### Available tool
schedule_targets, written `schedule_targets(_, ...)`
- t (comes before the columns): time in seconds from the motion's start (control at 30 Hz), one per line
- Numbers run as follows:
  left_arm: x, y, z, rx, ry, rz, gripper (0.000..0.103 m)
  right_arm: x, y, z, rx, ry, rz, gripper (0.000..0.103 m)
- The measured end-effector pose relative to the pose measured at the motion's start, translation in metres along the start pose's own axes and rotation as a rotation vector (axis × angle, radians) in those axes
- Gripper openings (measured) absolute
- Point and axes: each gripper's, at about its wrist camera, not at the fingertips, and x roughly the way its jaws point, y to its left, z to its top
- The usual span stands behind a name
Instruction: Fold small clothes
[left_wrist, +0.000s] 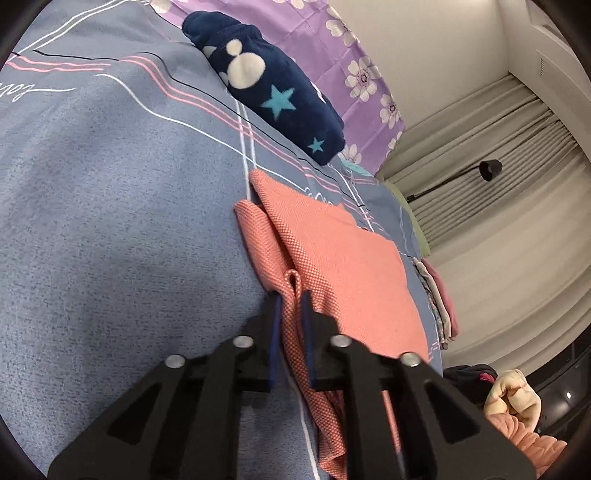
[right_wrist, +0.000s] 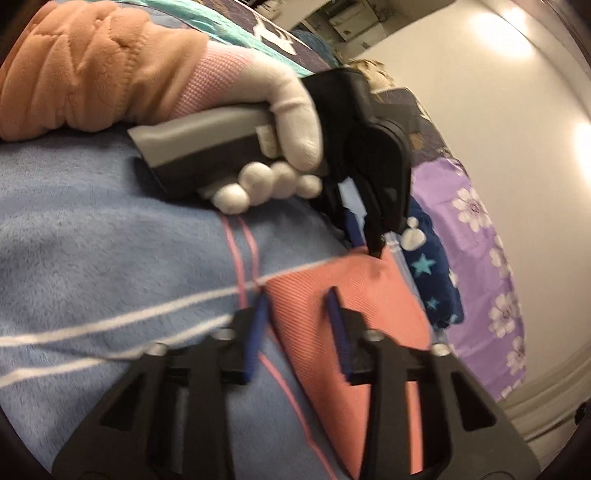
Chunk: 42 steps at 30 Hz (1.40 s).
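Left gripper (left_wrist: 291, 306) pinches coral cloth (left_wrist: 354, 266) edge; right gripper (right_wrist: 295, 306) straddles corner, unclamped.

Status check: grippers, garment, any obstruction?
Left gripper shut on coral cloth fold. Right gripper fingers apart, straddling cloth corner. Navy fleece lies apart, nothing in way.

Coral garment (left_wrist: 343, 258): its near end runs under the left gripper (left_wrist: 290, 306) and off the bottom edge.
Folded pile (left_wrist: 439, 299) at the bed's far side: too thin a sliver to tell the pieces.
Right gripper (right_wrist: 297, 295): motion-blurred; the pads' contact with the cloth is unclear.
Orange sleeve (right_wrist: 85, 70): cut off at the left edge.
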Motion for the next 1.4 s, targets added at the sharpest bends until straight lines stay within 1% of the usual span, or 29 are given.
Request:
schedule_targets(0.1,-0.008,0.002,-0.001,-0.008,-0.039,-0.017,0.006,-0.007,-0.003,-0.002,0.007,-0.036,0.030,0.005)
schedule_targets(0.17,-0.012,0.007,-0.001,-0.032,-0.055,-0.023,0.001,-0.013,-0.006,-0.004,0.033,-0.035,0.051,0.005)
schedule_targets(0.2,-0.013,0.012,0.000,-0.058,-0.062,-0.029,0.001,-0.012,-0.006,-0.005,0.037,-0.029,0.055,0.005)
schedule_targets(0.27,-0.017,0.017,0.000,-0.078,-0.067,-0.048,0.001,-0.012,-0.004,-0.006,0.037,-0.027,0.050,0.005)
schedule_targets(0.3,-0.017,0.016,0.000,-0.071,-0.063,-0.063,0.002,-0.013,-0.002,-0.006,0.032,-0.028,0.037,0.005)
schedule_targets(0.37,-0.016,0.012,-0.002,-0.044,-0.037,-0.098,0.012,-0.015,0.003,-0.005,0.023,-0.029,0.016,0.007)
schedule_targets(0.4,-0.016,0.009,-0.003,-0.027,-0.034,-0.110,0.022,-0.017,0.003,-0.004,0.024,-0.031,0.015,0.010)
schedule_targets(0.43,-0.017,0.003,-0.005,-0.003,-0.034,-0.121,0.028,-0.020,0.003,-0.004,0.030,-0.035,0.019,0.011)
schedule_targets(0.47,-0.018,0.001,-0.005,0.007,-0.031,-0.120,0.030,-0.024,0.004,-0.004,0.035,-0.038,0.020,0.015)
schedule_targets(0.5,-0.017,-0.001,-0.006,0.019,-0.027,-0.118,0.034,-0.028,0.003,-0.005,0.046,-0.041,0.020,0.025)
schedule_targets(0.57,-0.016,-0.004,-0.007,0.032,-0.022,-0.114,0.038,-0.034,0.000,-0.006,0.074,-0.034,0.020,0.033)
schedule_targets(0.67,-0.013,-0.008,-0.007,0.046,-0.013,-0.103,0.045,-0.031,-0.007,-0.012,0.128,0.017,0.037,0.035)
schedule_targets(0.7,-0.008,-0.009,-0.005,0.047,-0.003,-0.089,0.045,-0.029,-0.009,-0.013,0.145,0.032,0.041,0.036)
schedule_targets(0.8,0.007,-0.015,0.002,0.057,0.012,-0.008,0.045,-0.016,-0.016,-0.012,0.193,0.068,0.054,0.038)
schedule_targets(0.83,0.014,-0.020,0.005,0.074,0.015,0.034,0.040,-0.014,-0.016,-0.011,0.199,0.073,0.054,0.038)
schedule_targets(0.87,0.018,-0.020,0.008,0.079,0.019,0.061,0.027,-0.010,-0.016,-0.009,0.208,0.078,0.054,0.038)
schedule_targets(0.9,0.024,-0.018,0.011,0.071,0.027,0.089,0.019,-0.006,-0.017,-0.007,0.218,0.081,0.053,0.038)
schedule_targets(0.93,0.027,-0.015,0.014,0.055,0.031,0.084,0.014,-0.003,-0.018,-0.006,0.230,0.085,0.053,0.038)
schedule_targets(0.97,0.027,-0.011,0.015,0.041,0.024,0.069,0.013,-0.001,-0.019,-0.005,0.246,0.090,0.055,0.038)
schedule_targets(1.03,0.024,-0.011,0.014,0.052,0.009,0.067,0.013,0.002,-0.022,-0.004,0.271,0.096,0.065,0.038)
schedule_targets(1.23,0.022,-0.012,0.012,0.047,0.011,0.052,0.013,0.006,-0.023,-0.003,0.278,0.108,0.068,0.038)
schedule_targets(1.4,0.023,-0.011,0.013,0.040,0.015,0.047,0.015,0.014,-0.031,-0.001,0.307,0.130,0.068,0.045)
